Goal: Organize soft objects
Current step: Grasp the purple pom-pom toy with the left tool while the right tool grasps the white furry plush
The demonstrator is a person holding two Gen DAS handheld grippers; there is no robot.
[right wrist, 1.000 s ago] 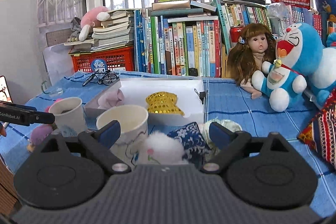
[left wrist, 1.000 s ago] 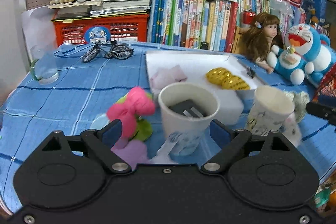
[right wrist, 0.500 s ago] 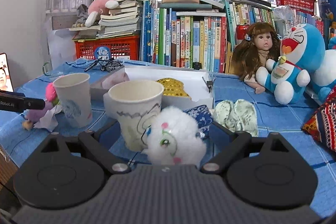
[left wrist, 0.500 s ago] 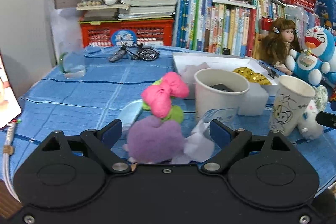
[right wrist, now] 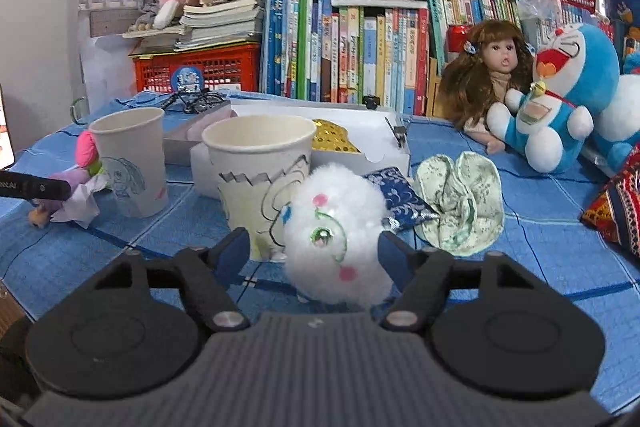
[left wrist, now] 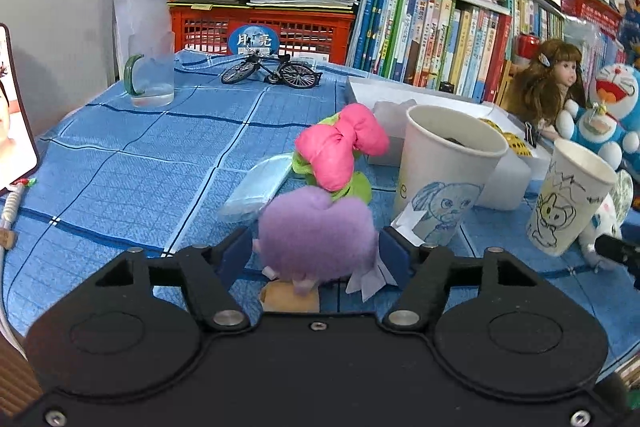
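Left tool (left wrist: 316,253): jaws partly spread and just been closing, one on each side of the purple plush toy (left wrist: 316,237). The right finger (left wrist: 394,253) sits at the toy's flank; whether either pad presses on it cannot be told. The toy is rounded, fuzzy and lilac, and rests on the blue checked tabletop (left wrist: 132,183) near its front edge.

Right tool (right wrist: 314,253): jaws partly spread and just been closing around the white fluffy toy (right wrist: 336,227). A gap shows at the left finger (right wrist: 234,253), and the right one lies at the fur's edge. The toy is a white pompom with a green eye and pink spots, also near the front edge.

Count, near to far:
- Two paper cups: rabbit cup (left wrist: 444,171) just right of the purple toy; second cup (right wrist: 260,171) touching the white toy's left side.
- One pink bow plush (left wrist: 340,147) behind the purple toy.
- One blue pouch (right wrist: 400,195) and one pale green fabric flower (right wrist: 460,203), behind and right of the white toy.
- One white tray (right wrist: 360,131) mid-tabletop.
- One doll (right wrist: 488,75) and one blue cat plush (right wrist: 560,99) at the far right edge.
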